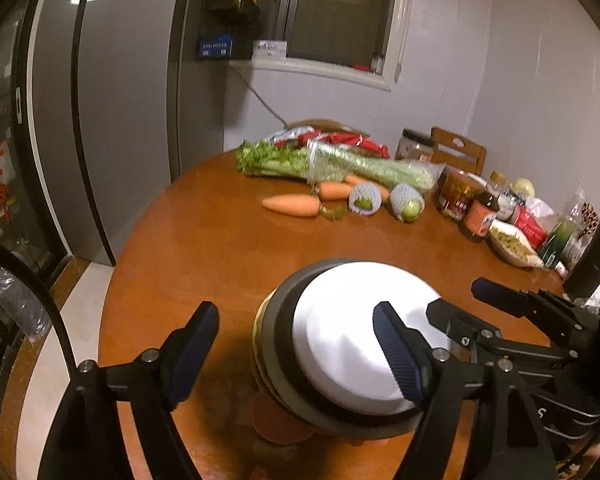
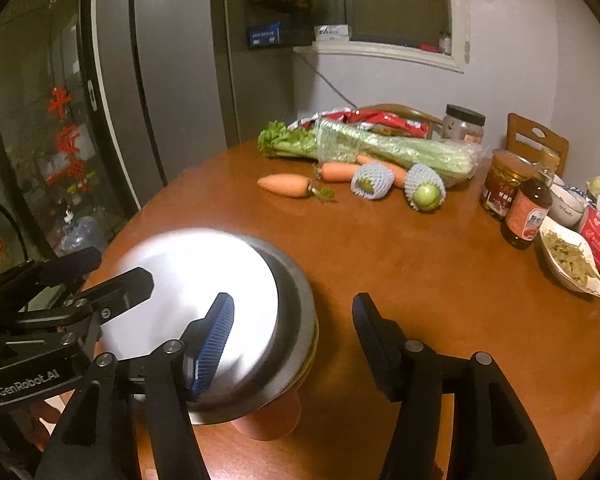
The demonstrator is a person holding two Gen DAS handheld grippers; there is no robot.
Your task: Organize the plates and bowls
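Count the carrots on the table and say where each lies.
3. One carrot lies nearest the table's left edge, a second carrot just right of it, and a third carrot sits partly hidden behind the foam-netted fruits.

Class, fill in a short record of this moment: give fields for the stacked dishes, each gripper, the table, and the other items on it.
stack: upside-down white bowl on top of a grey dish, near table edge
left gripper: open, fingers either side of the stack's left part
right gripper: open, beside the stack
table: round, brown wood
food: carrots, celery, sauce bottle
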